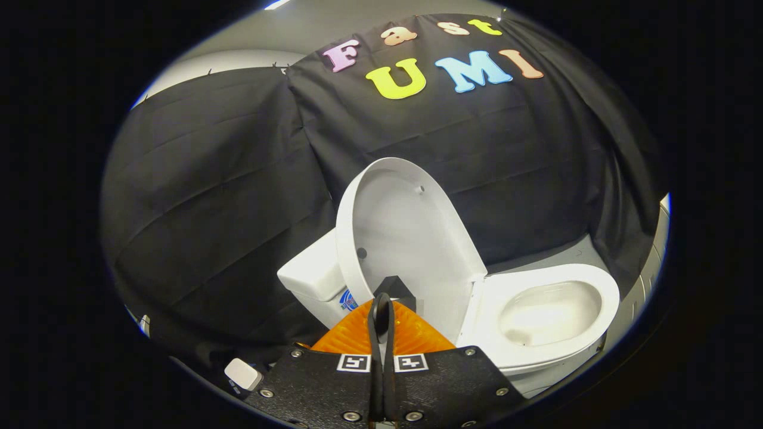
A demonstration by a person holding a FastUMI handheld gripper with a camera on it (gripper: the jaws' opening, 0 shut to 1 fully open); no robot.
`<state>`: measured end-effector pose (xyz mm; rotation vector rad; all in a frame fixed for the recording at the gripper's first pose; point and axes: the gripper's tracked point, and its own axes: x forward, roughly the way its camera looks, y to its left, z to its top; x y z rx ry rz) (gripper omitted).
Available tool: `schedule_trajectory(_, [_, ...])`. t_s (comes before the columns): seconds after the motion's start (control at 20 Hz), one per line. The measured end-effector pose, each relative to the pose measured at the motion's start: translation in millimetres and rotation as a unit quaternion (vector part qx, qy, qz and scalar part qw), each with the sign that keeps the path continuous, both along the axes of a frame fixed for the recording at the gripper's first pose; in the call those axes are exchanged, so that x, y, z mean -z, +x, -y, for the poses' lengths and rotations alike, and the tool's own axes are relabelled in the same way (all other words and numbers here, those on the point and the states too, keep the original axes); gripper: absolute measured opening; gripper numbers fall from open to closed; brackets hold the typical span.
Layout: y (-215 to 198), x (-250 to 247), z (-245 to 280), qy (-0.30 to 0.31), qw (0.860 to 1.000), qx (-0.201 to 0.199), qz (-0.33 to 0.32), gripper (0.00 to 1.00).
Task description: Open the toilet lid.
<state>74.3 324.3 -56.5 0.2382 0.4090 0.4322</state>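
I see the lid (405, 238) raised, standing close to upright and leaning back toward the tank (313, 274). It is a white oval shell with its hollow inner face turned to me; a small bump sits near its upper rim and a dark spot low on its left edge. Its hinge end meets the seat (551, 280) at the lower right. The seat lies flat over the bowl (551, 316), whose pale inside is open to view. The tank sits behind the lid's left side, against the black cloth wall (208, 196).

My gripper (382, 310) has its fingers (374, 333) pressed together, with no gap I can make out between them and nothing held. Their tips sit just in front of the lid's lower edge; whether they touch it I cannot tell. The lid rises directly beyond the tips and above them, and the seat and bowl lie off to the right of the fingers, apart from them.
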Motion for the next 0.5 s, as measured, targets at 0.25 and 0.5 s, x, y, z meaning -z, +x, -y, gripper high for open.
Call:
schedule_trajectory(0.25, [1.5,-2.7,-11.2,-0.017,1.0,-0.006,0.017,0.0])
schedule_trajectory(0.5, [2.5,-3.1,-7.8,-0.029,0.999,-0.001,0.028,0.01])
